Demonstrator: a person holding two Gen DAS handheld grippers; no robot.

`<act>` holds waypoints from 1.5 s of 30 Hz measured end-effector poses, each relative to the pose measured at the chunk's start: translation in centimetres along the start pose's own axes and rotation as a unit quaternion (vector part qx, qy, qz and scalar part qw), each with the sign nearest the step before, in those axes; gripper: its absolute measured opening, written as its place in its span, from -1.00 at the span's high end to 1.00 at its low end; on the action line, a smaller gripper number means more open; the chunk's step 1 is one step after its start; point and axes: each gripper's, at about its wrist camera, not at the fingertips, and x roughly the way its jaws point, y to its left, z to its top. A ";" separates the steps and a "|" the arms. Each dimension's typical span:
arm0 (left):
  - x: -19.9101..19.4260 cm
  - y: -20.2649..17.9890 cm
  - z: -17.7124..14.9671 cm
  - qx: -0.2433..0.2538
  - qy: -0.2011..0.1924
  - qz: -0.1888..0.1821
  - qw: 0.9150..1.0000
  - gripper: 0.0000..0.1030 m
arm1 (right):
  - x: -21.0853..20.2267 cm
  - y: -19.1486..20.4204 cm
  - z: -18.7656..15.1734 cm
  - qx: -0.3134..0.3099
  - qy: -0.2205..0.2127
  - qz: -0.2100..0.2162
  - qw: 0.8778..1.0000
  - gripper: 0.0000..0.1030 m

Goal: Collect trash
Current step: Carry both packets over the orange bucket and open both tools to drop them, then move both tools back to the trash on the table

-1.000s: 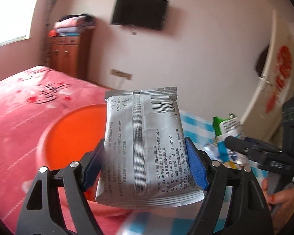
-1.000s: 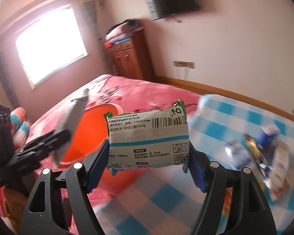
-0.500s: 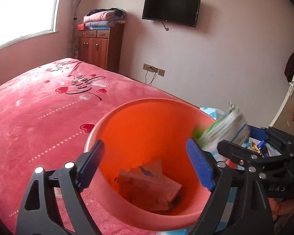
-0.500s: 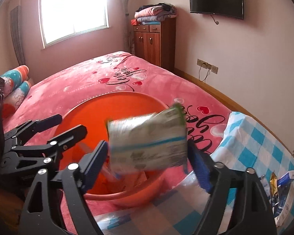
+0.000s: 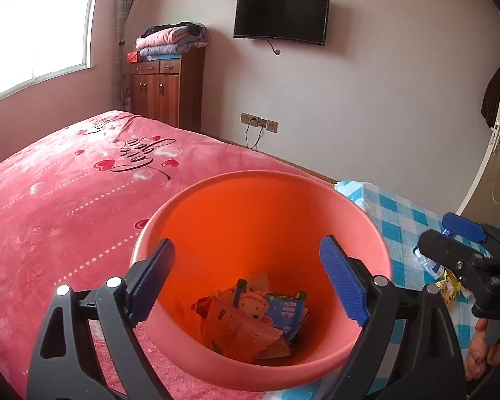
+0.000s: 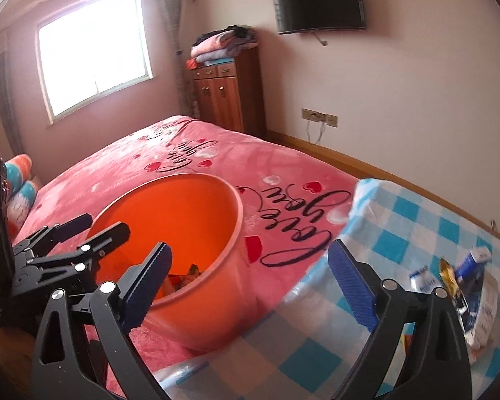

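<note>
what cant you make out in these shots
- Bucket contents: right view, near wall and right claw hide most.
- Leftover trash: right view, claw frame covers part, labels too small.
- Same trash: left view, right claw covers it.
- Wrappers in bucket: left view, print unreadable.

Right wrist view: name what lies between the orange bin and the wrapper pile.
Pink bedspread beside the orange bin, then bare blue-checked cloth up to the wrapper pile.

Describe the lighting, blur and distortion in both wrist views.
Left wrist view: window overexposed, walls curve from fisheye, orange bucket and left tool sharp. Right wrist view: window blown out, checkered cloth in the foreground soft, right tool sharp.
</note>
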 end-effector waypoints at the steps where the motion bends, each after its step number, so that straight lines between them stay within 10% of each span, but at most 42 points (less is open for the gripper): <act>1: -0.4 -0.6 -0.2 0.003 -0.001 0.000 1.000 -0.73 | -0.3 -0.2 -0.3 0.002 -0.001 -0.004 1.000 -0.82; 45: -3.2 -16.2 -2.8 0.144 0.012 -0.044 0.989 -0.73 | -11.0 -13.6 -11.3 0.158 -0.050 -0.087 0.982 -0.82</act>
